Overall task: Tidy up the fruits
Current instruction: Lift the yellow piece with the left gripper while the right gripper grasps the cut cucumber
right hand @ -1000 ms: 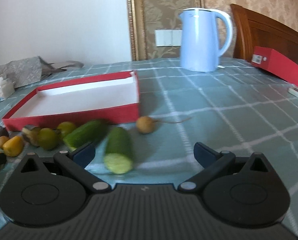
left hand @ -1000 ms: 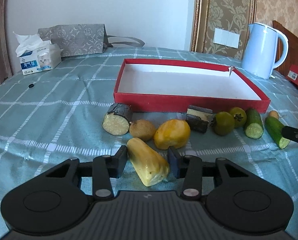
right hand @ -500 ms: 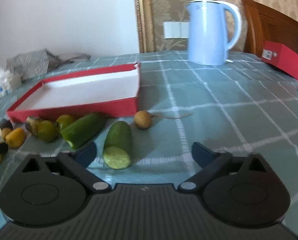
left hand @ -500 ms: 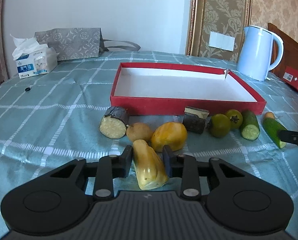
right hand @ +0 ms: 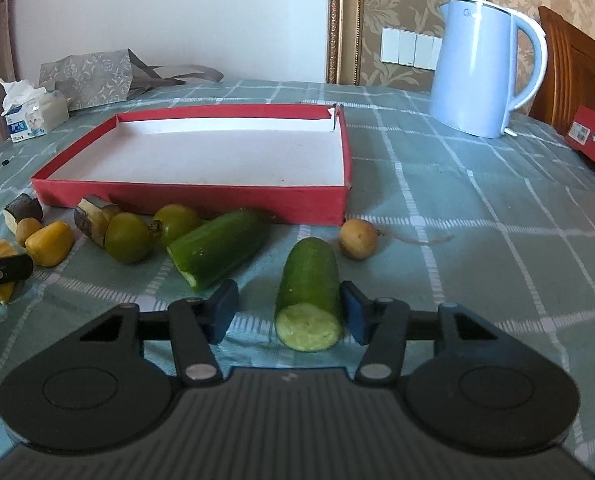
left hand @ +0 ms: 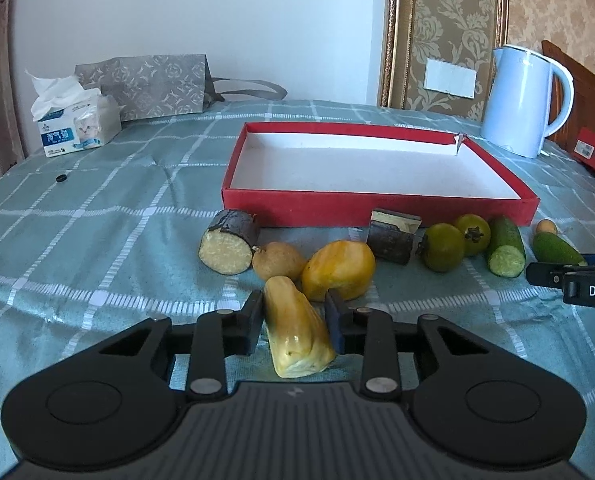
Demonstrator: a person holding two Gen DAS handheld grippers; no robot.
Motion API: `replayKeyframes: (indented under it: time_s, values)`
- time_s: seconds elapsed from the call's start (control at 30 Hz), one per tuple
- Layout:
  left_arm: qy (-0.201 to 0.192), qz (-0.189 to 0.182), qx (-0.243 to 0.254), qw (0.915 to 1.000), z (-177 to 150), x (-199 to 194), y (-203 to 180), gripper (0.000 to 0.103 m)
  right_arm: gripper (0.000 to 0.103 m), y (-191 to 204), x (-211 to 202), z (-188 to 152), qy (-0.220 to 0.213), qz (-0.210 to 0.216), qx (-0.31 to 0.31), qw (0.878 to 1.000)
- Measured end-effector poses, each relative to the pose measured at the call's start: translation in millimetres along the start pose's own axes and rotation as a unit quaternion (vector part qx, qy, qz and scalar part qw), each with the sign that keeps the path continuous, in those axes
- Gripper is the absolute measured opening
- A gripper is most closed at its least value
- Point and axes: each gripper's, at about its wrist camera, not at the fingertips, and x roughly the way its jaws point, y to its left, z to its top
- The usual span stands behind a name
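Two grippers low, left gripper (left hand: 295, 322) clamping yellow wedge (left hand: 297, 330), right gripper (right hand: 289, 314) closing around cucumber piece (right hand: 308, 294), red tray (right hand: 201, 196) empty beyond.

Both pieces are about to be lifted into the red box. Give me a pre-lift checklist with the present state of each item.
1. Left gripper shut on the yellow fruit piece, pads on both its sides: ok.
2. Right gripper gripping the cucumber piece: not ok; jaws closing, the right pad touches it, the left pad stands apart.
3. Red box free of contents: ok.
4. Second cucumber piece clear of the right gripper's left finger: ok, beside it and apart.
5. Orange fruit piece clear of the left gripper's grip: cannot tell, it sits right behind the right pad.
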Motion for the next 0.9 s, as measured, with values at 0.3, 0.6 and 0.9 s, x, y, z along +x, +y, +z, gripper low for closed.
replayKeyframes:
  time_s: [0.3, 0.6, 0.9]
  values:
    - [-0.023, -0.006, 0.005, 0.9997, -1.9, -7.4, -2.0, 0.028, 0.047, -11.0, -1.5, -1.4, 0.000, 0.003, 0.023, 1.000]
    - [-0.035, -0.018, -0.009, 0.9992, 0.0, -13.3, 2.6, 0.026, 0.031, -12.4, -1.4, -0.3, -0.001, 0.006, 0.029, 1.000]
    - [-0.046, -0.027, -0.016, 0.9984, 3.3, -19.4, 7.9, 0.026, 0.031, -15.8, -11.7, 1.2, -0.033, 0.015, 0.038, 0.999]
